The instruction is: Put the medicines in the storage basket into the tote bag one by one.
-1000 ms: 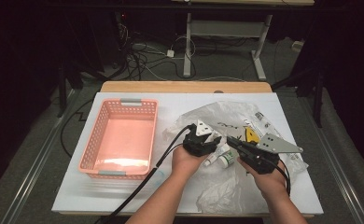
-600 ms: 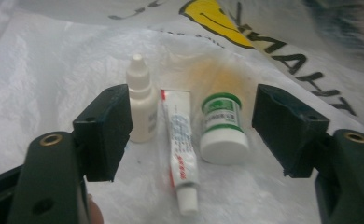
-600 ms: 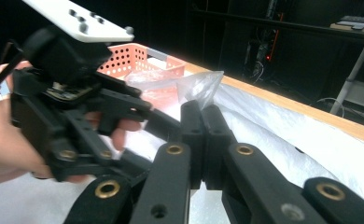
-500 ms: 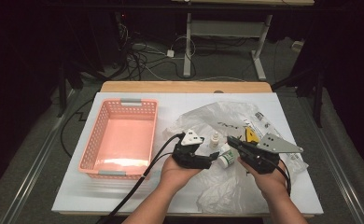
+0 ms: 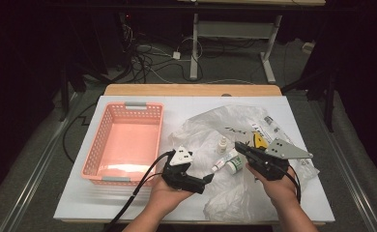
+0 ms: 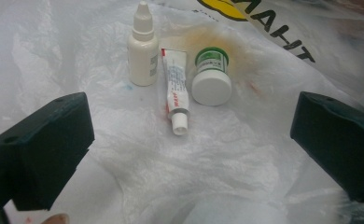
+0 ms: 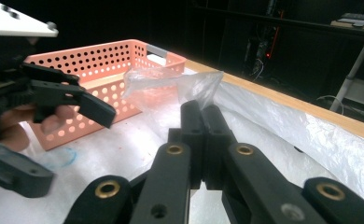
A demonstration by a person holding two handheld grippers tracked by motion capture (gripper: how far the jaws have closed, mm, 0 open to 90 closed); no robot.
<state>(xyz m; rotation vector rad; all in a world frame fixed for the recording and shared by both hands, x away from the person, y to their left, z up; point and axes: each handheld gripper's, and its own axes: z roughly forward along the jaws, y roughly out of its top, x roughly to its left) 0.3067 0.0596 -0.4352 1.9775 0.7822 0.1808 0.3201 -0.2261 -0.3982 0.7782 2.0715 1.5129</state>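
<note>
The plastic bag (image 7: 194, 86) is being pinched by the right gripper (image 7: 202, 109), exposing the ointment tube (image 6: 175, 95) at twelve o'clock of the left gripper (image 5: 207, 178), whose jaws have just been opening, empty.

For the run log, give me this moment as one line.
left gripper open, empty | right gripper shut on plastic bag | small tube lying on bag

The plastic bag (image 6: 283, 28) bears black capitals "HANT" at one o'clock; the print on the tube (image 6: 174, 88) is too small to read.
</note>
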